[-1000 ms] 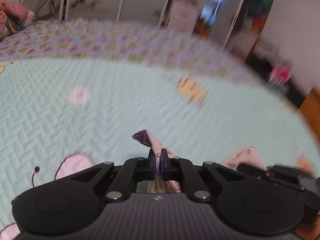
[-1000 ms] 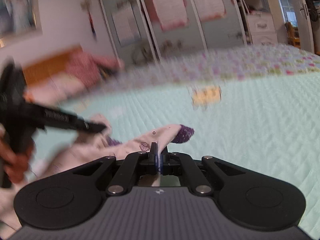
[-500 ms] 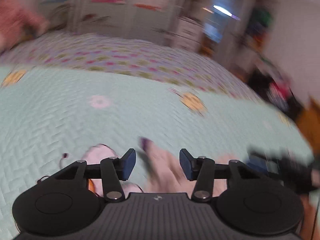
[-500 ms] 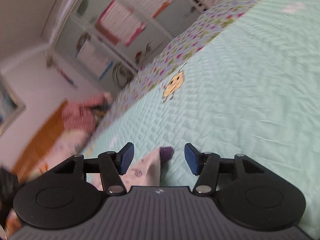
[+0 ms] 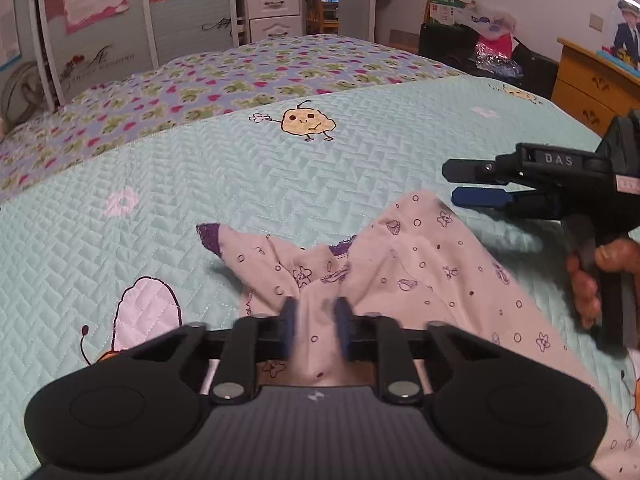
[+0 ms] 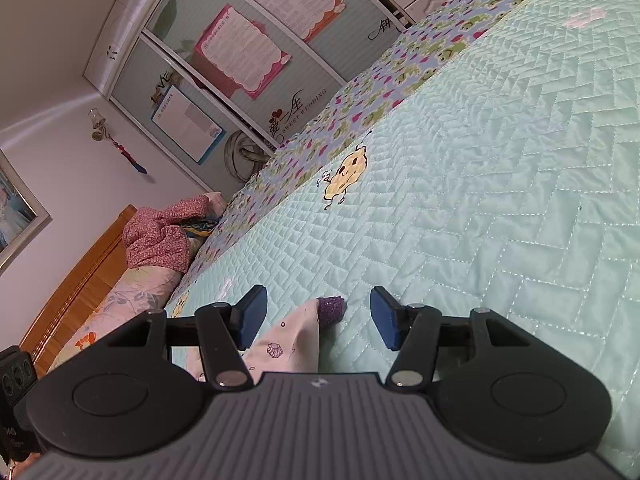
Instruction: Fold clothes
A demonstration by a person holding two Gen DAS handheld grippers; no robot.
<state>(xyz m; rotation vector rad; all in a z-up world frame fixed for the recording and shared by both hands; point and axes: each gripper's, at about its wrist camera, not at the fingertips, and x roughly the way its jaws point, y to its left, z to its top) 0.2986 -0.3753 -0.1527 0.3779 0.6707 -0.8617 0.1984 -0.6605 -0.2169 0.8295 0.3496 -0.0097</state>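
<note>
Pyjama trousers (image 5: 408, 276), pale pink with small purple prints, lying rumpled on the mint quilted bedspread (image 5: 248, 184).

One leg runs away from the left gripper (image 5: 316, 330) toward the upper left, ending in a purple cuff (image 5: 210, 238) that points at the flower patch (image 5: 122, 202); the other, broader part slants from upper centre down to the lower right, so the long axis lies roughly diagonal across the bed. Left gripper: jaws closing, a raised fold of the pink cloth between its blurred blue pads. Right gripper (image 6: 316, 318): jaws wide apart and clear of the cloth, a purple cuff (image 6: 331, 309) lying on the bedspread between them; a hand (image 5: 592, 276) holds its handle. Beyond the bedspread lies a frog-print blanket (image 5: 224, 84).
</note>
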